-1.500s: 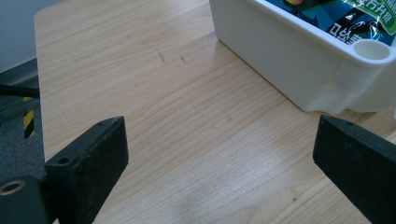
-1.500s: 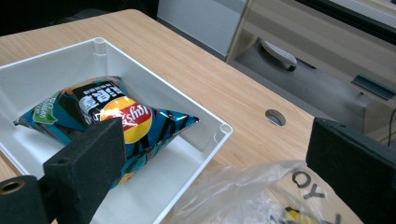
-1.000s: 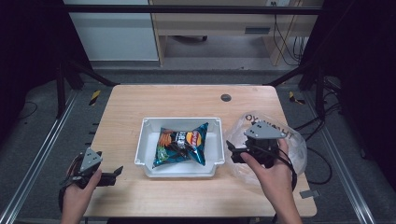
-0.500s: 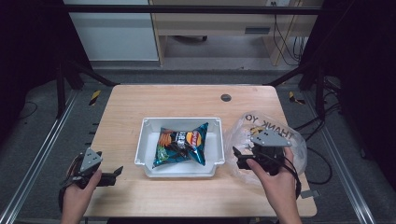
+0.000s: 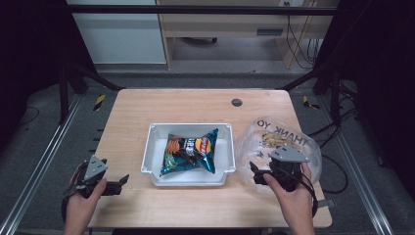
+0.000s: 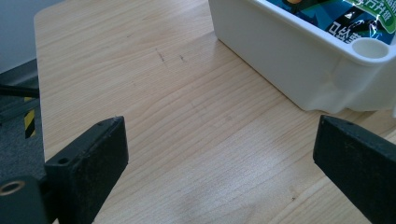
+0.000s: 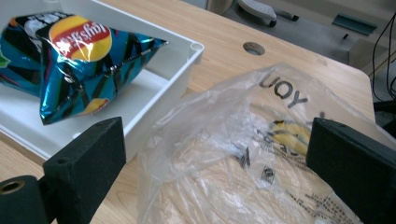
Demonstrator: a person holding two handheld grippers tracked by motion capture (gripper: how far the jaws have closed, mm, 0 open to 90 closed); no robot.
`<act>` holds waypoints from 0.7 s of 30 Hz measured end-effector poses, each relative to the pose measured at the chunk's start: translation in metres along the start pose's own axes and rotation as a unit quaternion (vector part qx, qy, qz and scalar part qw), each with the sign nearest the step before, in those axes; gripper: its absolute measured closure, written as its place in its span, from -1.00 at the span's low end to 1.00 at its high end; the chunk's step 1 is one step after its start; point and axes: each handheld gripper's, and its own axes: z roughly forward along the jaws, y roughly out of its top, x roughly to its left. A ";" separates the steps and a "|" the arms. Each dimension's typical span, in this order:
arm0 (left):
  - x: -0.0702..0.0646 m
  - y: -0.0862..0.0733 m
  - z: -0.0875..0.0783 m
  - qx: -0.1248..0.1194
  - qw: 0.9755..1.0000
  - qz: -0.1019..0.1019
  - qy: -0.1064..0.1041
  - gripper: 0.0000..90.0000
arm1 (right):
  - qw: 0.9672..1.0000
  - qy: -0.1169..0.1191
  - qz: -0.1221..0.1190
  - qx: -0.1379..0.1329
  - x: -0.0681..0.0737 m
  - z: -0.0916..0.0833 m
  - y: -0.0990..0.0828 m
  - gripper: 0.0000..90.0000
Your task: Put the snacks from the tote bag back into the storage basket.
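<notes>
I hold the right gripper (image 5: 256, 175) with jaws wide over the plastic bag (image 5: 274, 137), which lies just right of the white tray (image 5: 222, 174); the left gripper (image 5: 119, 184), also wide, sits well left of it.

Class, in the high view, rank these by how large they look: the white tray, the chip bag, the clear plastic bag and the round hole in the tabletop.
1. white tray and clear plastic bag: too alike to rank
2. chip bag
3. round hole

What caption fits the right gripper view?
Open right gripper over plastic bag, beside tray holding chip bag.
</notes>
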 end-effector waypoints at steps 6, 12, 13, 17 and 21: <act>0.000 0.000 0.000 0.000 1.000 0.000 0.000 -0.94 | 1.000 -0.003 0.010 0.013 -0.003 0.004 -0.014 -0.88; -0.001 0.000 0.000 0.001 1.000 0.001 0.000 -0.94 | 1.000 -0.003 0.017 0.019 -0.006 0.011 -0.025 -0.88; -0.001 0.000 0.000 0.001 1.000 0.001 0.000 -0.94 | 1.000 -0.003 0.019 0.022 -0.006 0.012 -0.027 -0.88; -0.001 0.000 0.000 0.002 1.000 0.002 0.000 -0.94 | 0.999 -0.004 0.022 0.025 -0.009 0.018 -0.032 -0.88; -0.001 0.000 0.000 0.003 1.000 0.002 0.000 -0.94 | 0.999 -0.006 0.026 0.026 -0.012 0.023 -0.035 -0.88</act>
